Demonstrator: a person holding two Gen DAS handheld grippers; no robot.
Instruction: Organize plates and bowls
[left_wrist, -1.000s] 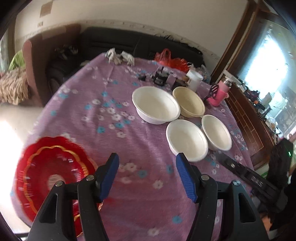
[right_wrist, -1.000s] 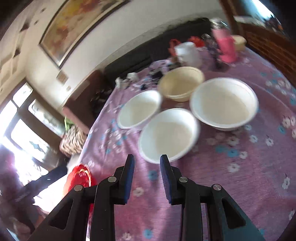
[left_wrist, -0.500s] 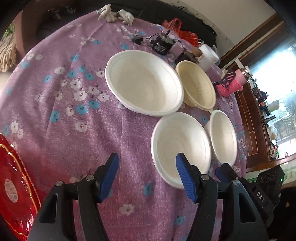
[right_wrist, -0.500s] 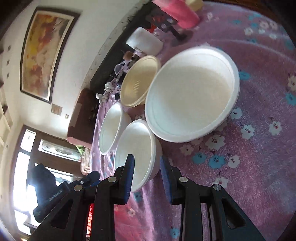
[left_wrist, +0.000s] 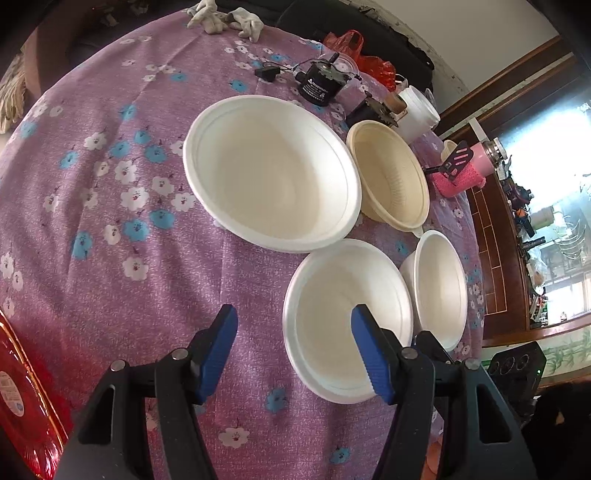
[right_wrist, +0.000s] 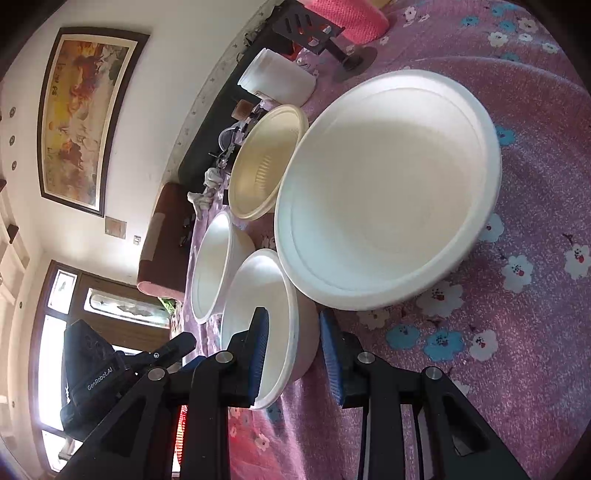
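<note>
bowls not yet stacked, both grippers set astride their rims

nothing looks organised so far: four bowls sit apart and empty on the purple floral tablecloth (left_wrist: 110, 258). taking the large white bowl (left_wrist: 271, 171) as landmark, the cream bowl (left_wrist: 389, 181) sits just beside it toward the far side, the near white bowl (left_wrist: 343, 317) touches its front edge, and the small white bowl (left_wrist: 441, 288) lies just beyond that one. a red plate (left_wrist: 22, 398) lies well apart from the landmark at the table's near corner.

the left gripper (left_wrist: 293, 347) is released, its jaws wide with one pad over the near white bowl's inside and the other over the cloth. the right gripper (right_wrist: 293, 356) straddles the small white bowl (right_wrist: 269, 321) at its rim with a gap showing, so it is not yet clenched. by my reading, all nesting and the plate are left.
</note>
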